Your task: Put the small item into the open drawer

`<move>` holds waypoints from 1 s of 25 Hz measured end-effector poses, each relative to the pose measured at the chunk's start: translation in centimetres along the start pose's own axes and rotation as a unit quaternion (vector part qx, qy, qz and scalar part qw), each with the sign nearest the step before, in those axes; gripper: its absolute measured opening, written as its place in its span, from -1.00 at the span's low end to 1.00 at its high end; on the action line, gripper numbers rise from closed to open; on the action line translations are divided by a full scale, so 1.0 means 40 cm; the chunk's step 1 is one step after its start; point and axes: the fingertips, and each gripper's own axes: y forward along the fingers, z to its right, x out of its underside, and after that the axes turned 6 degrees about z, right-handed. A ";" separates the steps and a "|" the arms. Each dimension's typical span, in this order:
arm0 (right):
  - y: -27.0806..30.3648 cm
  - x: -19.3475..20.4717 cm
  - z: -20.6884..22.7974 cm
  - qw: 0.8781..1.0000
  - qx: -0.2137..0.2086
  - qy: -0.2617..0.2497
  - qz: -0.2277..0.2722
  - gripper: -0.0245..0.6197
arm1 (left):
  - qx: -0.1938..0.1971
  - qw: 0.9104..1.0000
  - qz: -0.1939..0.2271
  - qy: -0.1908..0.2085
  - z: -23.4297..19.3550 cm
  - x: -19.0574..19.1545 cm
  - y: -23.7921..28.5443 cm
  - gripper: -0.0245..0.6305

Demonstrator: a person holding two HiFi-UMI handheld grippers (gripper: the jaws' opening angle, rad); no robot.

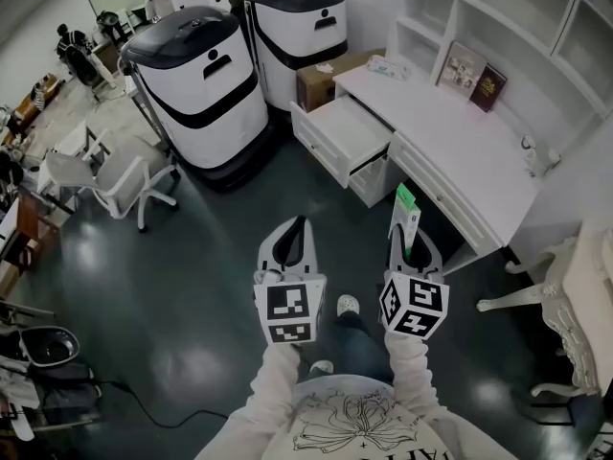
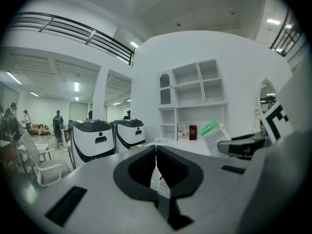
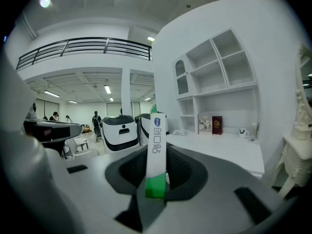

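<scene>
My right gripper [image 1: 410, 226] is shut on a slim white and green box [image 1: 406, 214], which stands upright between its jaws [image 3: 157, 150]. My left gripper [image 1: 298, 230] is shut with nothing in it; its jaws meet in the left gripper view [image 2: 156, 165]. Both are held over the dark floor, short of the white desk [image 1: 479, 156]. The open drawer [image 1: 340, 134] juts from the desk's left end toward the floor, and its inside looks bare. The boxed item also shows at the right of the left gripper view [image 2: 213, 129].
Two large white and black machines [image 1: 206, 84] stand left of the drawer. A cardboard box [image 1: 321, 77] sits behind it. Two books [image 1: 474, 73] lean at the desk's back under white shelves [image 1: 498, 8]. A white chair [image 1: 110, 175] stands at left, an ornate white chair [image 1: 565, 295] at right.
</scene>
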 end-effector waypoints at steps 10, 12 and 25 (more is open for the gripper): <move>0.324 -0.099 0.127 1.000 -0.028 -0.008 0.006 -0.65 | -0.028 1.000 0.005 -0.005 -0.004 -0.056 0.339 -0.90; 0.383 -0.108 0.150 0.999 -0.034 -0.009 0.006 -0.65 | -0.033 0.999 0.006 -0.004 -0.003 -0.060 0.398 -0.90; 0.616 -0.089 0.214 0.998 -0.056 0.004 -0.020 -0.65 | -0.053 0.998 -0.022 -0.009 -0.024 -0.022 0.622 -0.90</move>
